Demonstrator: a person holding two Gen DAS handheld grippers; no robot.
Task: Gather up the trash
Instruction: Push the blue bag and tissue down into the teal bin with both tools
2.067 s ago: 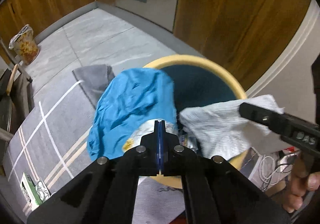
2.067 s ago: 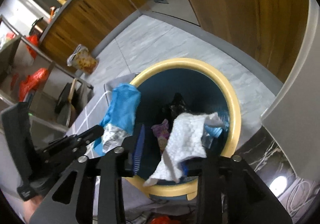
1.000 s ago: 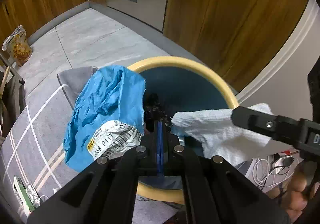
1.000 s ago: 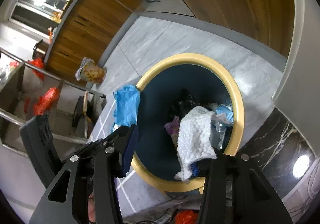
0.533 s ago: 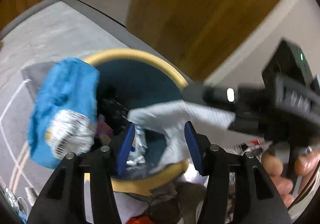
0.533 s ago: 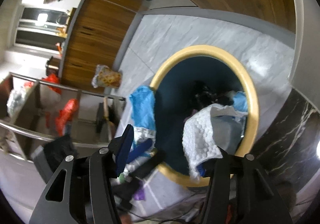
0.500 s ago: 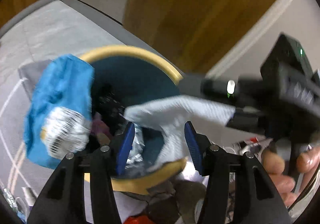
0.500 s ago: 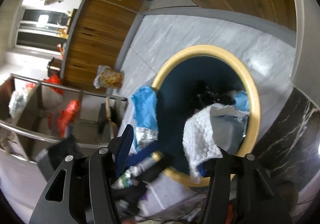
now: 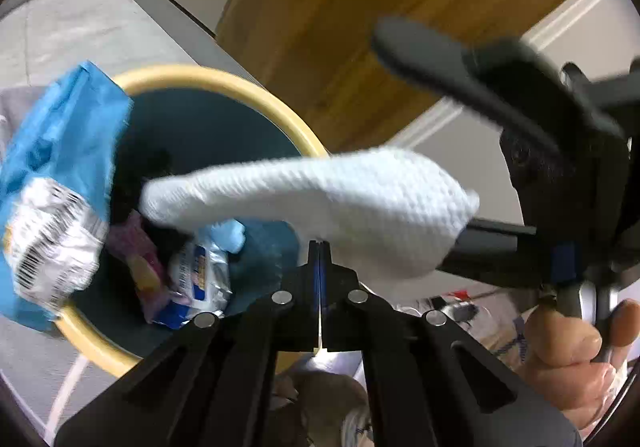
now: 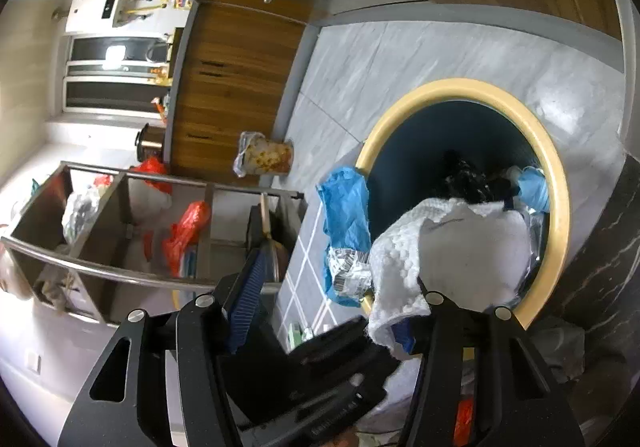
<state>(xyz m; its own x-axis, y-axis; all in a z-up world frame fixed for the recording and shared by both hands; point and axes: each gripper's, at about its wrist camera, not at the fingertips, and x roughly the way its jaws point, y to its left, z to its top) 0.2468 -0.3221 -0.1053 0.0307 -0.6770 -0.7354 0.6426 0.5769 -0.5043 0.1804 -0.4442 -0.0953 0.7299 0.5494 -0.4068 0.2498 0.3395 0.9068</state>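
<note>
A round bin with a yellow rim (image 9: 224,81) and dark blue inside stands on the floor, also in the right wrist view (image 10: 556,183). A blue crumpled wrapper (image 9: 52,175) hangs over its left rim (image 10: 346,215). My left gripper (image 9: 319,255) is shut and empty, just above the bin's near side. My right gripper (image 10: 332,287) is open; a white paper towel (image 10: 460,251) clings to its right finger and drapes over the bin (image 9: 320,199). Snack wrappers (image 9: 196,279) lie inside.
Wooden cabinets (image 9: 360,7) stand behind the bin. A grey tiled floor (image 10: 400,59) with a grey mat surrounds it. A metal shelf rack (image 10: 132,223) with red bags stands left. A printed bag (image 10: 264,159) sits on the floor by the cabinets.
My left gripper opened, let go of the blue wrapper onto the bin's rim, then shut again empty. My right gripper has swung up and rolled, the paper towel still hanging from it.
</note>
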